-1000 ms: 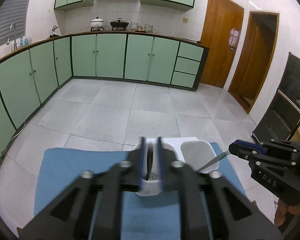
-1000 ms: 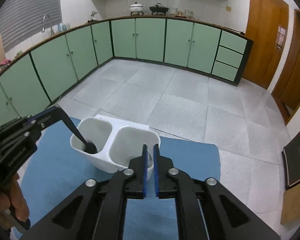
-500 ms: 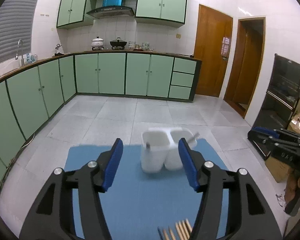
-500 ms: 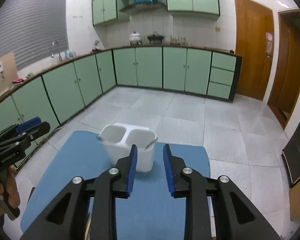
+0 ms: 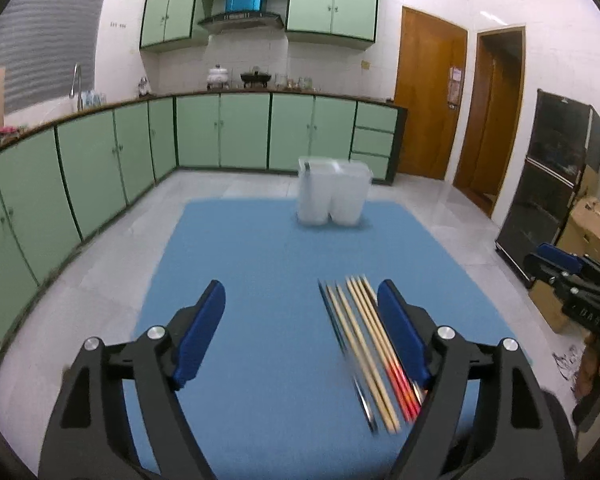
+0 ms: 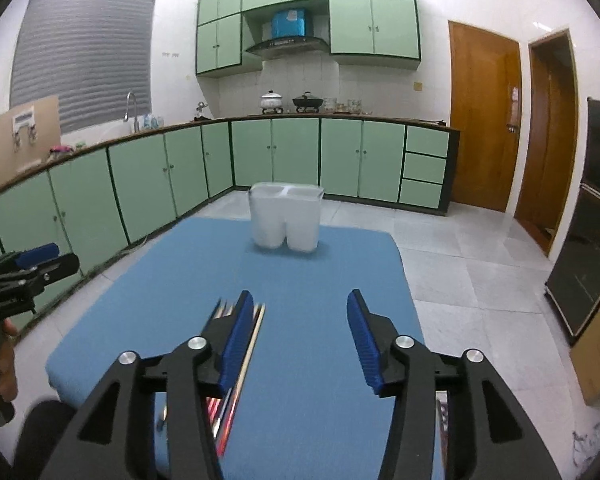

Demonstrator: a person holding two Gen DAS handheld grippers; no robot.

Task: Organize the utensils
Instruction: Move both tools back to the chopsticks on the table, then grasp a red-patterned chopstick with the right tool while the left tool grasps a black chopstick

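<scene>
A white two-compartment utensil holder (image 5: 333,193) stands at the far end of the blue mat (image 5: 268,272); it also shows in the right wrist view (image 6: 285,221). A row of several chopsticks (image 5: 364,344) lies on the mat near me, partly behind my left gripper's right finger. In the right wrist view the chopsticks (image 6: 252,332) lie behind that gripper's left finger. My left gripper (image 5: 302,332) is open and empty above the near mat. My right gripper (image 6: 300,336) is open and empty too.
Green kitchen cabinets (image 5: 100,152) run along the left and back walls. Wooden doors (image 5: 428,100) are at the back right. A black cabinet (image 5: 556,184) and cardboard boxes (image 5: 592,224) stand at the right. Grey tile floor surrounds the mat.
Both grippers opened and pulled back from the holder, which now stands far off. The chopsticks have come into view near the grippers.
</scene>
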